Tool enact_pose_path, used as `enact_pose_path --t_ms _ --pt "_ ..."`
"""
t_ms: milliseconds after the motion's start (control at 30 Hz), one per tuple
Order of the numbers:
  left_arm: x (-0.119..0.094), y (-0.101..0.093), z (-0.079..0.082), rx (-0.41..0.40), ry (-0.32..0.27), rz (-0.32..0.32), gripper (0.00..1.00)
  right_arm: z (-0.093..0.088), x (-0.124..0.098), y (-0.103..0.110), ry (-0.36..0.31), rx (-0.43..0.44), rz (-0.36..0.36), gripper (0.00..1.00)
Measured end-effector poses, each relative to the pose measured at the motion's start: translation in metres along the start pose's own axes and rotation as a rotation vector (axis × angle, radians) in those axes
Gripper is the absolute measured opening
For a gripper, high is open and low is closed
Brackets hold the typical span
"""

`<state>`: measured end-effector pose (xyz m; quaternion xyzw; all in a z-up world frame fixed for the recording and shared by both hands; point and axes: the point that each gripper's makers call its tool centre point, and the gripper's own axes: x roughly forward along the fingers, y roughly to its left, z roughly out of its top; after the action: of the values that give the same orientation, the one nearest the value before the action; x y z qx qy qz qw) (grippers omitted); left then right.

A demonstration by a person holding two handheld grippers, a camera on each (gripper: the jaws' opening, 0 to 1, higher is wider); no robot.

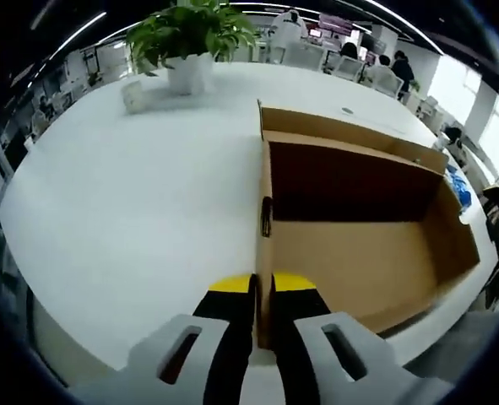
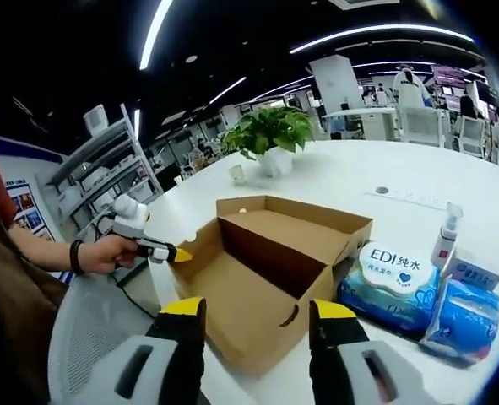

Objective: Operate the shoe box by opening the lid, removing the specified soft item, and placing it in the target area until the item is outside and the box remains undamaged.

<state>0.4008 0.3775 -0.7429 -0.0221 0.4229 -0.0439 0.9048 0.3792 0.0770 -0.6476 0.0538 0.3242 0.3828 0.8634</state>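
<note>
Now, left tool [image 1: 263, 288] pinched on shoe box [image 1: 359, 253] wall — right tool [image 2: 257, 312] wide (empty).

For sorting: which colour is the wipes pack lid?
White, with blue print; the wipes pack shows best in the right gripper view.

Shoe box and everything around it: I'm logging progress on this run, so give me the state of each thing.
Shoe box: lid open, inside looks empty.
Left tool: shut on the box's side wall.
Right tool: open, holding nothing, near the box.
Wet wipes pack: on the table beside the box, flap shut.
Spray bottle: upright, capped.
Blue pack: lying on the table.
Potted plant: upright.
</note>
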Motion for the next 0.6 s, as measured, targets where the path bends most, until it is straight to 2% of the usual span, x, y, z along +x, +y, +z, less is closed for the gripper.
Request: enact_pose_path --t_ms 367,500,600 --pt "0.002 0.0 -0.001 -0.012 -0.004 -0.004 0.05 0.016 0.026 -0.021 0.026 0.025 -0.102 0.49" --pt "0.002 0.0 -0.001 -0.012 -0.004 -0.004 0.05 0.029 0.036 -0.041 0.034 0.053 -0.167 0.48" --pt "0.002 0.0 -0.002 -0.014 -0.004 -0.004 0.05 0.038 0.04 -0.05 0.025 0.071 -0.188 0.47"
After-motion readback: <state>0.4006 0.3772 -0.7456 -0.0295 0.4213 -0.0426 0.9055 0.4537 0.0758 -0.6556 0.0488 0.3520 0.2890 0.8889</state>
